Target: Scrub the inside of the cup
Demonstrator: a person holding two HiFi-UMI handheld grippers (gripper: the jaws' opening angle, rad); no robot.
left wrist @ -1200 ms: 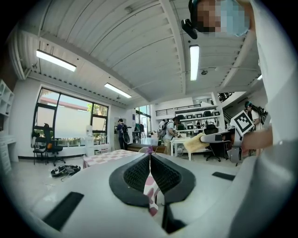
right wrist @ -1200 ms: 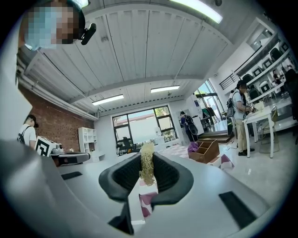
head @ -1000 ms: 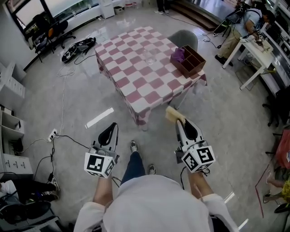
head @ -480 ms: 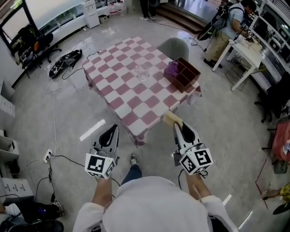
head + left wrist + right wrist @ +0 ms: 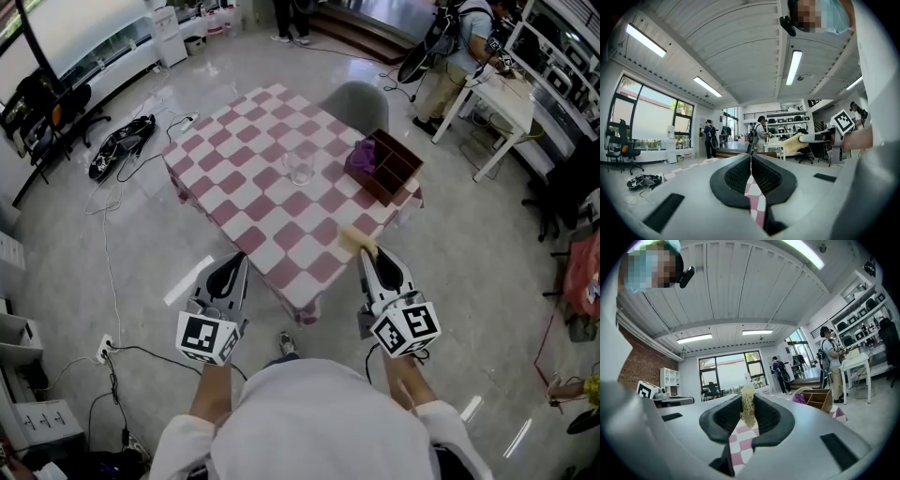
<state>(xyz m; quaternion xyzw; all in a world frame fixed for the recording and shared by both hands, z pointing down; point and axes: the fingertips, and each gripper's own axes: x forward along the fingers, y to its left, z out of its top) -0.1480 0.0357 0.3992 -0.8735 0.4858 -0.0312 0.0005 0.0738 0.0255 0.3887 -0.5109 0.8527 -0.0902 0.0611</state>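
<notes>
A clear glass cup point(image 5: 300, 167) stands upright near the middle of the pink-and-white checkered table point(image 5: 246, 202). Both grippers hang in front of the table's near corner, well short of the cup. My right gripper point(image 5: 367, 253) is shut on a yellowish sponge point(image 5: 356, 240), which sticks out past its tips. The right gripper view shows the sponge point(image 5: 747, 409) pinched between the black pads. My left gripper point(image 5: 231, 274) is shut with nothing in it, its pads point(image 5: 737, 175) meeting. The left gripper view also shows the right gripper point(image 5: 820, 136) with the sponge point(image 5: 792, 142).
A brown wooden box point(image 5: 397, 169) with a purple cloth point(image 5: 359, 157) sits at the table's right corner. A grey chair point(image 5: 360, 99) stands behind the table. Cables and a black bag point(image 5: 117, 145) lie on the floor at left. A person sits at a white desk point(image 5: 497, 89) at the upper right.
The table has drawn closer to both grippers as the person stepped forward. Both grippers stay shut, the right still on the sponge.
</notes>
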